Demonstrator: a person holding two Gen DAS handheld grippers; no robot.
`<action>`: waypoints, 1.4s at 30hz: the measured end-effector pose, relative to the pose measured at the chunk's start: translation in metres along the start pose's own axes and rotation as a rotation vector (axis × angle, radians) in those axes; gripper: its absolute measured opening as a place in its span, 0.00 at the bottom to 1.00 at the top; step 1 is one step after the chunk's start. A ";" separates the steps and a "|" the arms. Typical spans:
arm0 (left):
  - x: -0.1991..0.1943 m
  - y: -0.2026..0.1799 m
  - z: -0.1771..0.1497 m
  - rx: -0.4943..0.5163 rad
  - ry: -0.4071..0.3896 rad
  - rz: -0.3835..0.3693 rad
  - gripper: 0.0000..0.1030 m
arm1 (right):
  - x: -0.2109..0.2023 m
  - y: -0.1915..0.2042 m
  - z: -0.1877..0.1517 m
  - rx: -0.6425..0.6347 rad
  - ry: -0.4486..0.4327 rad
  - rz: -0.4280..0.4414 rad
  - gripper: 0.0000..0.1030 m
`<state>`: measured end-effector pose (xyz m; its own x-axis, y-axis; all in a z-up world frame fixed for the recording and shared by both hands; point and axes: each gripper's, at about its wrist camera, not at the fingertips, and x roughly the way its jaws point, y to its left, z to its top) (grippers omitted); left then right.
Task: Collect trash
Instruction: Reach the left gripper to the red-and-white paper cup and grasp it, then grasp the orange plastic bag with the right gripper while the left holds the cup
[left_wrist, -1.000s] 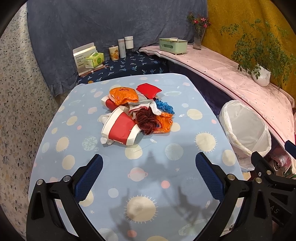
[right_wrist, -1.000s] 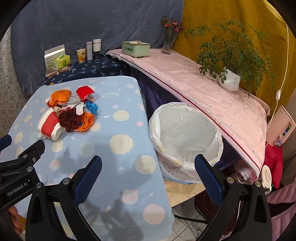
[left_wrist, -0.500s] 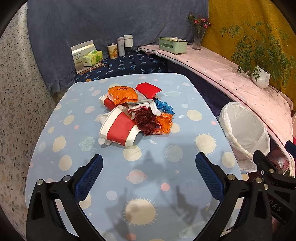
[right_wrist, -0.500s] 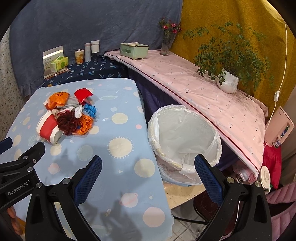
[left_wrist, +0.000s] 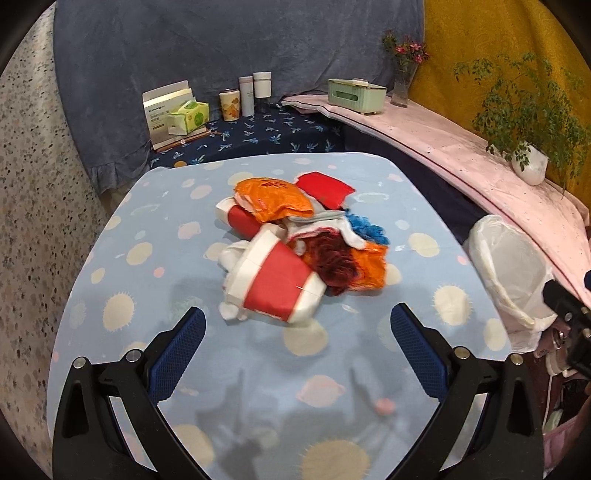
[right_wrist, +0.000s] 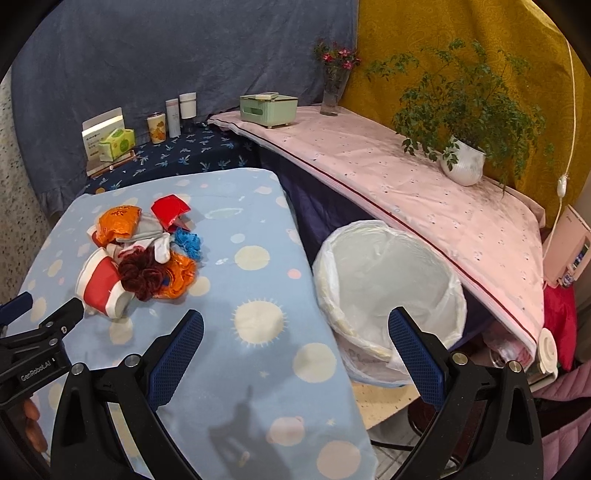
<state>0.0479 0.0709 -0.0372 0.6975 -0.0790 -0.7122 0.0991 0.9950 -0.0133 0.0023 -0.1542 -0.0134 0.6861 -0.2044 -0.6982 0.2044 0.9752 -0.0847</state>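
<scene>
Left gripper (left_wrist: 297, 330) and right gripper (right_wrist: 295, 332), both spread and empty, near the trash pile (left_wrist: 295, 251); lined bin (right_wrist: 388, 291) at right.

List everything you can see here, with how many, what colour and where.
paper cups: two, red and white, on their sides in the pile
orange wrappers: two, in the pile
red packet: one, pile's far edge
blue scrap: one, pile's right
dark red tangle: one, pile centre
bin: one, white liner, right of table
table: one, light blue planet cloth
tissue pack: one, green, back shelf
potted plant: one, white pot, pink ledge
left tool: open, facing the pile
right tool: open, over the table edge
</scene>
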 end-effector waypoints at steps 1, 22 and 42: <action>0.005 0.005 0.000 0.008 -0.004 -0.010 0.93 | 0.003 0.004 0.001 -0.001 0.000 0.011 0.93; 0.094 0.015 -0.007 0.213 0.004 -0.111 0.93 | 0.072 0.067 0.017 -0.018 0.067 0.112 0.93; 0.087 0.051 -0.009 0.027 0.053 -0.114 0.85 | 0.135 0.109 0.011 -0.019 0.204 0.200 0.57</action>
<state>0.1071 0.1152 -0.1063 0.6424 -0.1876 -0.7430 0.1955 0.9776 -0.0778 0.1246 -0.0766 -0.1091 0.5561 0.0112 -0.8311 0.0647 0.9963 0.0567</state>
